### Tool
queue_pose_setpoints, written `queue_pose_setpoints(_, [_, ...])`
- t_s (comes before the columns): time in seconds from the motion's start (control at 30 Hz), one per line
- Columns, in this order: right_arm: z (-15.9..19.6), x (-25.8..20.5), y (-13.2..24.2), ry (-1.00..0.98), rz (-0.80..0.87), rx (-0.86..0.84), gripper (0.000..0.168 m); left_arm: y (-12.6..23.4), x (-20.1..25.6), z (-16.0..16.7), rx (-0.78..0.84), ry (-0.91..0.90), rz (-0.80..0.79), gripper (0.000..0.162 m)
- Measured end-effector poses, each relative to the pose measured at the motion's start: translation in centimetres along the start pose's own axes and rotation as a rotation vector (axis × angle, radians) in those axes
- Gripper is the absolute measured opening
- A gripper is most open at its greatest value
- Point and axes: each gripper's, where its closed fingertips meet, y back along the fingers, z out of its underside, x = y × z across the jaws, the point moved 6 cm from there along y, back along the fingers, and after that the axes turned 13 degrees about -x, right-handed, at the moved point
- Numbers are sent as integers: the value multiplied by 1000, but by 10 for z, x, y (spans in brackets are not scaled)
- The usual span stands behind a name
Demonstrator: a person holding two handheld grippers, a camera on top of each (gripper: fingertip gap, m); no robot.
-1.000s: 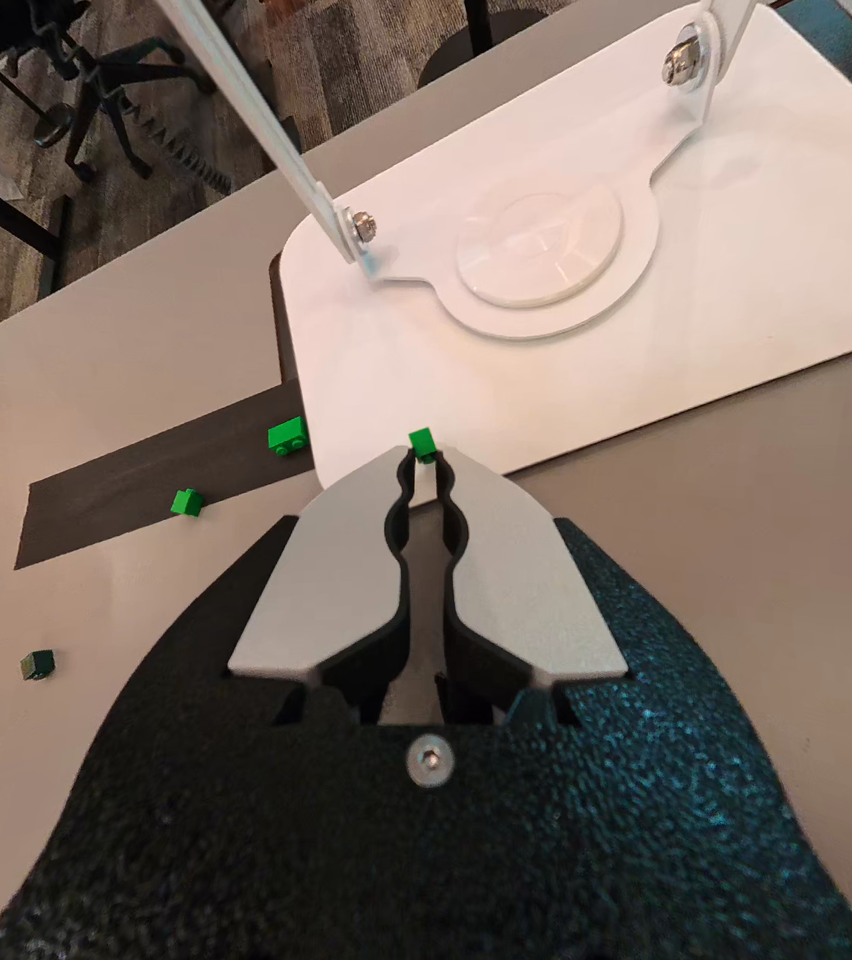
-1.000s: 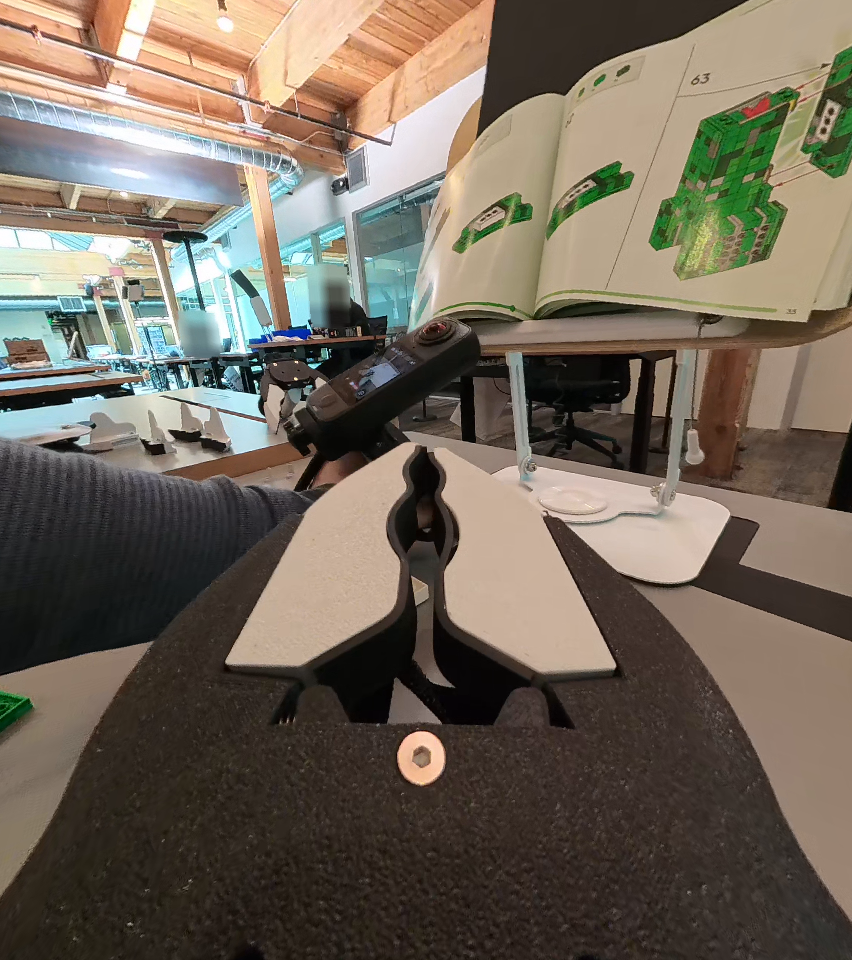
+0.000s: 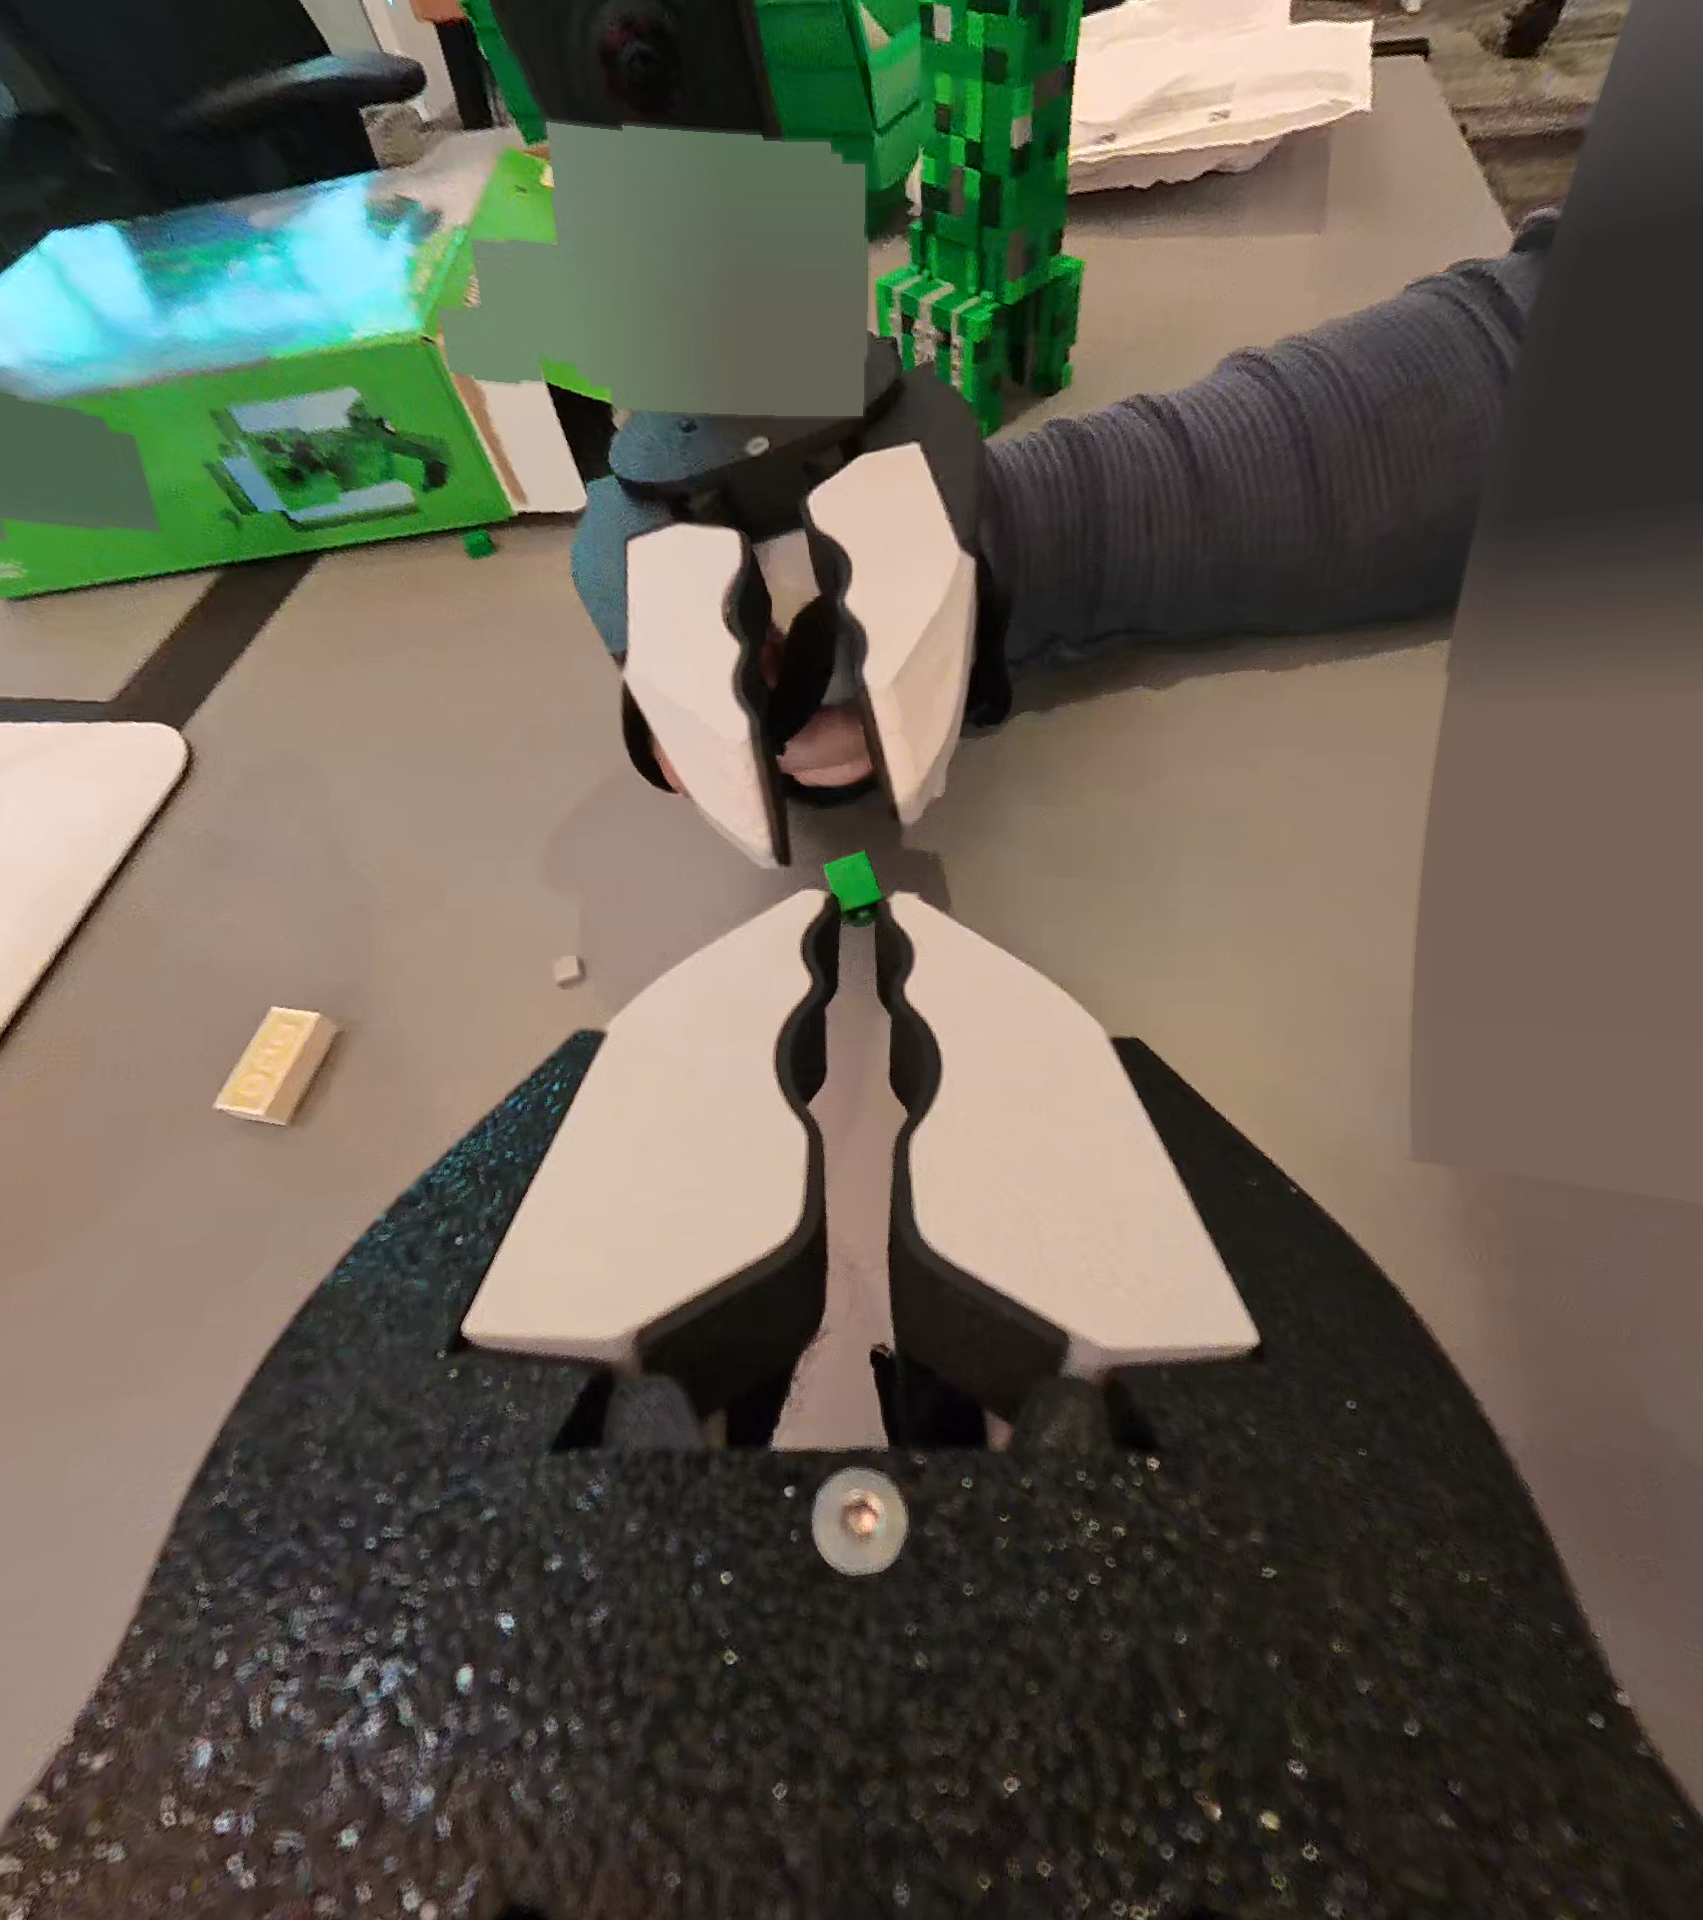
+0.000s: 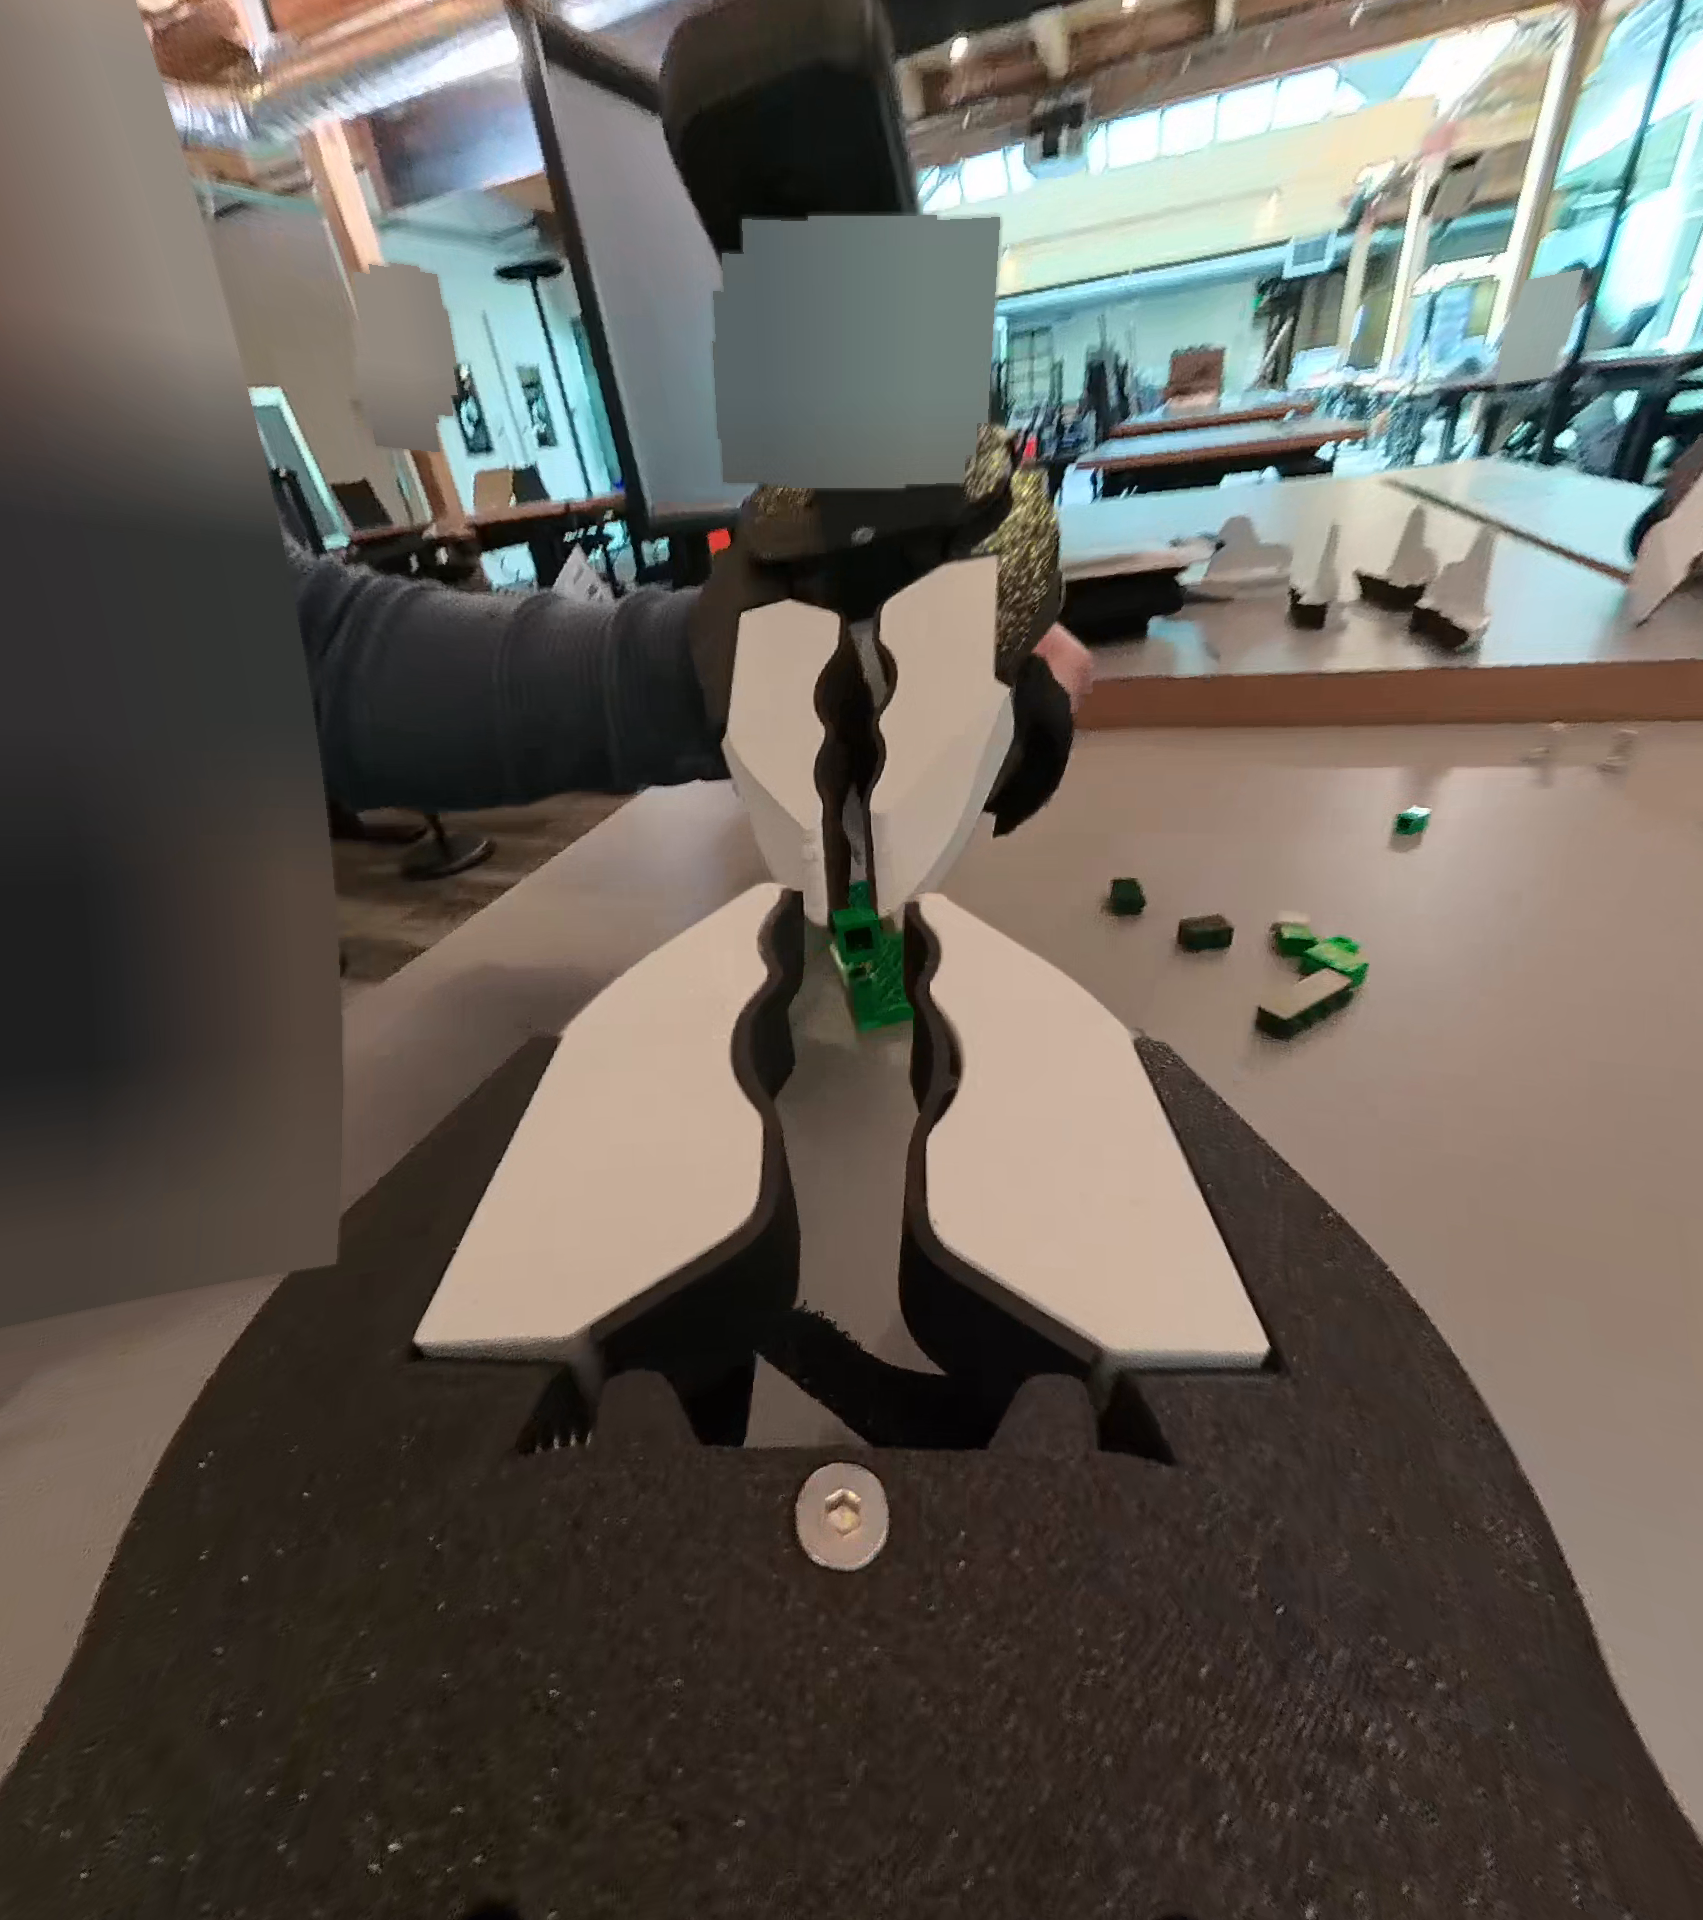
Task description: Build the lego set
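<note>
We hold two grippers tip to tip over the table (image 3: 1190,935), left gripper (image 3: 854,914) pinching one green brick (image 3: 849,883), right gripper (image 4: 852,914) spread, its own brick (image 4: 868,971) half hidden

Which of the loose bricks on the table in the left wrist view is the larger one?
The cream brick, lying left of the left gripper. It is long with a row of studs showing, while the small grey piece nearer the fingers is a tiny square.
</note>
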Motion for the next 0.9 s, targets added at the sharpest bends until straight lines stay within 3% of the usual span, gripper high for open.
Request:
queue_pose_setpoints(0.23, [6, -5, -12, 8, -32, -124, 15, -1, 7, 5, -60, 11, 53, 6])
queue_pose_setpoints(0.9, [10, -7, -18, 32, -35, -197, 8, -1, 8, 9, -92, 25, 114, 6])
